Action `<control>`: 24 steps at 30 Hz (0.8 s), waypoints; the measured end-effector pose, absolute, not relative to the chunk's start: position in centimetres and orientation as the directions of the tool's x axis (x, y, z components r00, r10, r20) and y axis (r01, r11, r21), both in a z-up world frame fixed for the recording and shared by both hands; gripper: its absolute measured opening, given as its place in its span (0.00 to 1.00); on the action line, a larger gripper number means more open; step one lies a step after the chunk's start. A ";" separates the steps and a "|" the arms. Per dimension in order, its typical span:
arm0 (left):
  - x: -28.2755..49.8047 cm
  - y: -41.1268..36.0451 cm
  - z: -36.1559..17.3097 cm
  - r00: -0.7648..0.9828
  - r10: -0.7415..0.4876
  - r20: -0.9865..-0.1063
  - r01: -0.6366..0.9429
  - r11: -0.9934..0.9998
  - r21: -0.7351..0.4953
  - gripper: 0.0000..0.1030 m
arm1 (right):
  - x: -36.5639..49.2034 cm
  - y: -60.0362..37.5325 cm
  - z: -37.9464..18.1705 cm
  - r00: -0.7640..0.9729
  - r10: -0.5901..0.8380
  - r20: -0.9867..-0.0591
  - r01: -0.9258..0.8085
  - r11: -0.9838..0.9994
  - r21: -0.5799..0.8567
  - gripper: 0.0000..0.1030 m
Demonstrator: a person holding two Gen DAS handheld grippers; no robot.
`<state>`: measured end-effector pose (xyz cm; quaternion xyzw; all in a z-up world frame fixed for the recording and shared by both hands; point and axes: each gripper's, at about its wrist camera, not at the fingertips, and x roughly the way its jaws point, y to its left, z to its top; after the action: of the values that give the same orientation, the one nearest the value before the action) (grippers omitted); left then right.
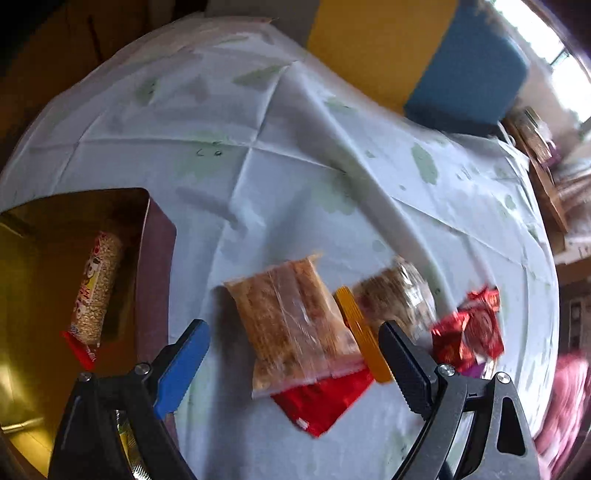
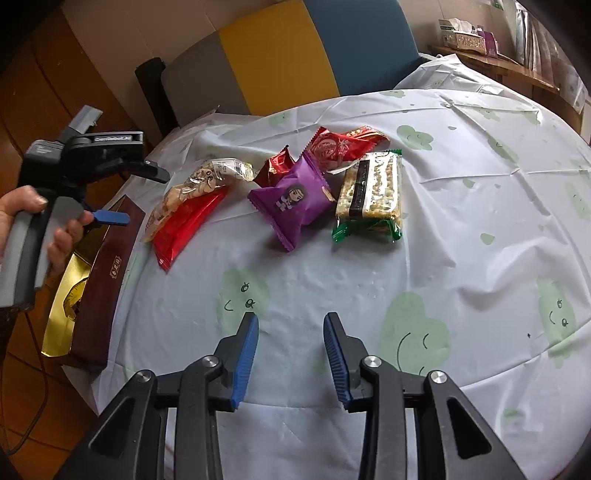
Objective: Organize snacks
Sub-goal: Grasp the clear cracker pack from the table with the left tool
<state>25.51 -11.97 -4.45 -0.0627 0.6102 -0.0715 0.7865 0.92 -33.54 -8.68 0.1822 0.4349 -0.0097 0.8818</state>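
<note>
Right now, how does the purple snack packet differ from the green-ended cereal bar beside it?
The purple packet is opaque, with a cartoon face printed on it; the cereal bar has a clear wrapper that shows the grains inside, crossed by a dark band. The purple packet looks puffy and pillow-shaped; the cereal bar is a flat rectangle. Both lie loose on the tablecloth, outside the box.

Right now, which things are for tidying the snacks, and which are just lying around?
For the job: purple packet, green-ended bar, red packets, clear bag on a flat red packet, gift box with one snack inside, left gripper, right gripper.

Just lying about: chair, tissue boxes, shelf.
</note>
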 end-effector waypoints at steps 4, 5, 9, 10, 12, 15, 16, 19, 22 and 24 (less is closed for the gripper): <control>26.2 -12.0 -5.7 0.243 -0.164 -0.956 0.002 0.986 -0.169 0.79 | 1.0 -33.8 -8.9 0.620 0.142 -0.772 0.183 0.930 0.318 0.36; 26.3 -12.1 -6.0 0.242 -0.152 -0.958 0.000 0.988 -0.157 0.71 | 1.0 -33.8 -9.1 0.616 0.141 -0.775 0.187 0.930 0.318 0.36; 25.8 -12.7 -6.4 0.264 -0.137 -0.955 0.036 0.991 -0.132 0.58 | 1.0 -33.8 -9.1 0.617 0.138 -0.775 0.187 0.931 0.315 0.36; 25.3 -12.8 -6.2 0.276 -0.143 -0.951 0.061 0.990 -0.131 0.57 | 1.0 -33.9 -9.1 0.617 0.138 -0.775 0.189 0.930 0.315 0.36; 24.2 -12.6 -5.9 0.301 -0.137 -0.944 0.077 0.990 -0.119 0.57 | 1.0 -34.0 -9.2 0.616 0.140 -0.775 0.193 0.927 0.322 0.36; 21.5 -12.4 -5.6 0.341 -0.153 -0.928 0.149 0.983 -0.107 0.57 | 1.1 -34.3 -9.3 0.616 0.149 -0.773 0.207 0.917 0.341 0.36; 20.2 -12.5 -5.5 0.352 -0.159 -0.922 0.180 0.979 -0.100 0.57 | 1.1 -34.2 -9.3 0.614 0.146 -0.776 0.209 0.918 0.338 0.36; 17.0 -12.3 -5.5 0.353 -0.194 -0.915 0.249 0.963 -0.108 0.57 | 1.1 -34.1 -9.2 0.610 0.136 -0.780 0.219 0.918 0.331 0.36; 13.5 -11.6 -5.7 0.352 -0.212 -0.911 0.296 0.949 -0.106 0.57 | 1.2 -33.9 -9.3 0.606 0.126 -0.785 0.226 0.919 0.322 0.36; 11.1 -11.3 -5.7 0.377 -0.218 -0.900 0.335 0.938 -0.087 0.57 | 1.3 -33.8 -9.3 0.601 0.118 -0.791 0.229 0.922 0.312 0.36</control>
<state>11.14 -11.27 -5.74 0.0549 0.5324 -0.1671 0.8280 1.34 -33.79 -9.27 0.1948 0.4456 -0.0315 0.8732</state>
